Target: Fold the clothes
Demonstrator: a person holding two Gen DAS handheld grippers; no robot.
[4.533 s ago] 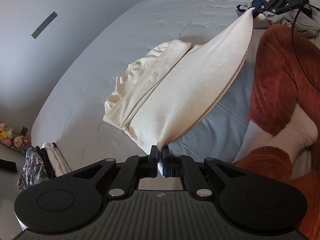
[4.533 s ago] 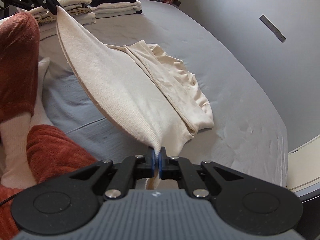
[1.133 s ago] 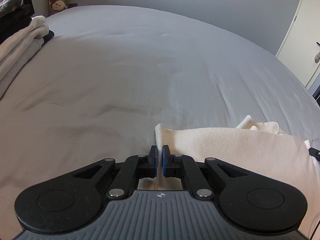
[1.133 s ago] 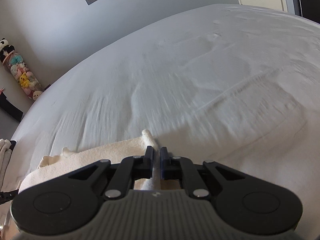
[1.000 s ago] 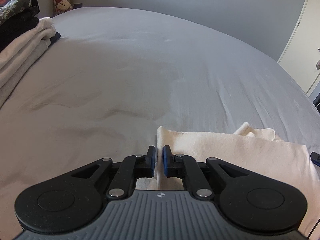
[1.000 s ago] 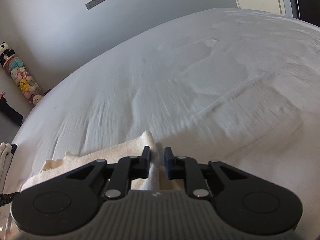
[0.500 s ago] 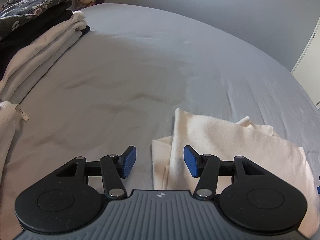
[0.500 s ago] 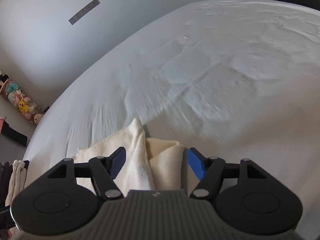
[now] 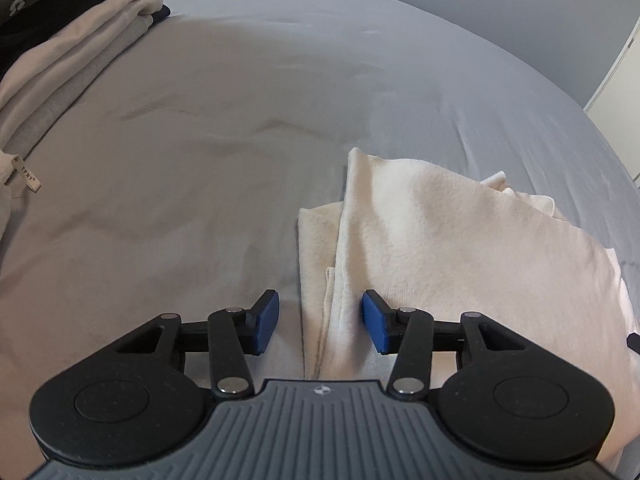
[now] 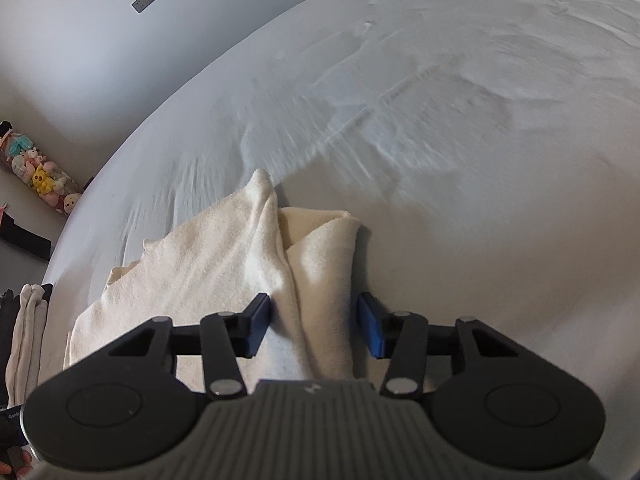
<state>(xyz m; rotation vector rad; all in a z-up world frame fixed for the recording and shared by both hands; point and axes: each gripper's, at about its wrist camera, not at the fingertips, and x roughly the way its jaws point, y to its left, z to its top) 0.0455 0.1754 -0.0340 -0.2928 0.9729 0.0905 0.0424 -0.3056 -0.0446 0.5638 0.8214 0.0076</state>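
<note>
Cream garment (image 9: 460, 240) lies doubled over on the grey bed (image 9: 200, 140), its raised corners sitting between the spread pads of my left tool (image 9: 320, 326) and right tool (image 10: 314, 322), neither pinching anything. I judge a careless pull-back could snag those loose corners and drag the fold open. One tag (image 9: 28, 171) on the pale stack (image 9: 76, 60) at left reads "TPNY".

Garment (image 9: 440, 232): folded on the bed (image 9: 200, 140), its corners between both spread jaws.
Left gripper (image 9: 320, 326): over its left edge.
Right gripper (image 10: 314, 324): over its right edge.
Clothes stack (image 9: 72, 40): bed's far left.
</note>
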